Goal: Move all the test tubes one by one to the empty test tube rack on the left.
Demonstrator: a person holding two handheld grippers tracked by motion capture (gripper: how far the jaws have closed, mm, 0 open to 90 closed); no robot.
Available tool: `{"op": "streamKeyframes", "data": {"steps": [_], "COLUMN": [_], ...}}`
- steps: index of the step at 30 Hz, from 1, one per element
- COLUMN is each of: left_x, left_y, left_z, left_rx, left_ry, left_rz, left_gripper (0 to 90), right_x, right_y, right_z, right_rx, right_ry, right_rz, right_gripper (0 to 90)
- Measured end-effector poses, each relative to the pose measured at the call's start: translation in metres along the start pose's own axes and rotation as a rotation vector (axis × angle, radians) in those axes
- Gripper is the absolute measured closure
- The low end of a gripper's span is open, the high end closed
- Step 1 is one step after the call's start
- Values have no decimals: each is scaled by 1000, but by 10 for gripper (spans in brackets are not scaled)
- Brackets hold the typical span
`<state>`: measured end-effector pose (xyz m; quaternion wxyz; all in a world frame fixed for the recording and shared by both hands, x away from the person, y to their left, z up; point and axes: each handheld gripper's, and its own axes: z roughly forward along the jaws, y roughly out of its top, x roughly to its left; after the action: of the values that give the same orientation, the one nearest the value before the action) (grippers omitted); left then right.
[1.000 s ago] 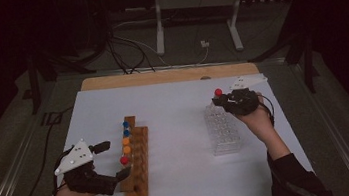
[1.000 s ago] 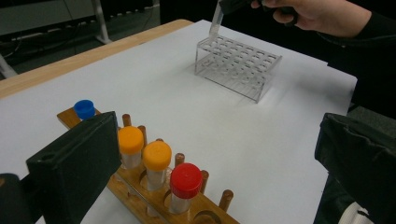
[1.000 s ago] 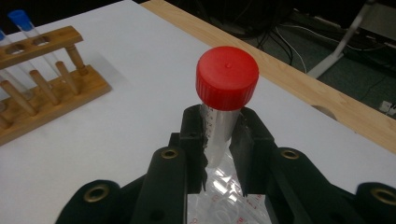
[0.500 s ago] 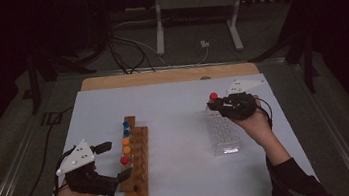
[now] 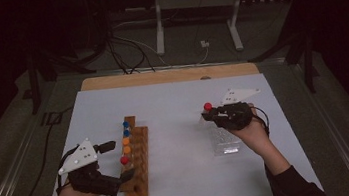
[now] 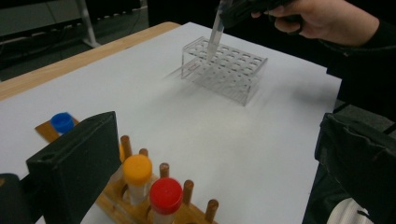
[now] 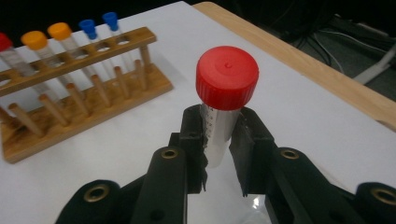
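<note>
My right gripper (image 5: 211, 115) is shut on a red-capped tube (image 5: 207, 107) and holds it upright over the far left end of a clear plastic rack (image 5: 226, 143). In the left gripper view the tube (image 6: 214, 39) has its tip at the top of the clear rack (image 6: 229, 70), near a far corner. The right gripper view shows the pads pinching the tube (image 7: 227, 77) just under its cap. My left gripper (image 5: 120, 161) stands open beside the wooden rack (image 5: 142, 177), with its jaws on either side of the rack's near end. That rack holds blue-, orange- and red-capped tubes (image 6: 137, 168).
The white table sheet (image 5: 176, 128) lies bare between the two racks. A wooden strip (image 5: 160, 77) runs along the table's far edge. Beyond it are cables and a stand's legs (image 5: 194, 25) on the dark floor.
My right gripper has carried the red-capped tube to the left and a little nearer, over the clear rack. The left gripper has stayed where it was.
</note>
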<state>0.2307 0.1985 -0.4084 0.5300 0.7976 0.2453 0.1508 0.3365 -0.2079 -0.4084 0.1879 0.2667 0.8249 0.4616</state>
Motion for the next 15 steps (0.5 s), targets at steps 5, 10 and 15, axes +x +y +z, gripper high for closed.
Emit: {"op": "streamKeyframes", "data": {"steps": [5, 10, 15], "left_x": [0, -1, -2], "left_y": [5, 13, 23], "left_z": [7, 13, 22], "left_rx": [6, 8, 9], "left_ry": [-27, -47, -57], "left_rz": [-8, 3, 19], "left_gripper": [11, 11, 11], "right_x": [11, 20, 26], "right_y": [-4, -8, -10], "right_z": [0, 0, 1], "right_rx": [9, 16, 19], "right_ry": [20, 40, 58], "right_rz": [-8, -18, -22], "right_gripper": [754, 754, 754]}}
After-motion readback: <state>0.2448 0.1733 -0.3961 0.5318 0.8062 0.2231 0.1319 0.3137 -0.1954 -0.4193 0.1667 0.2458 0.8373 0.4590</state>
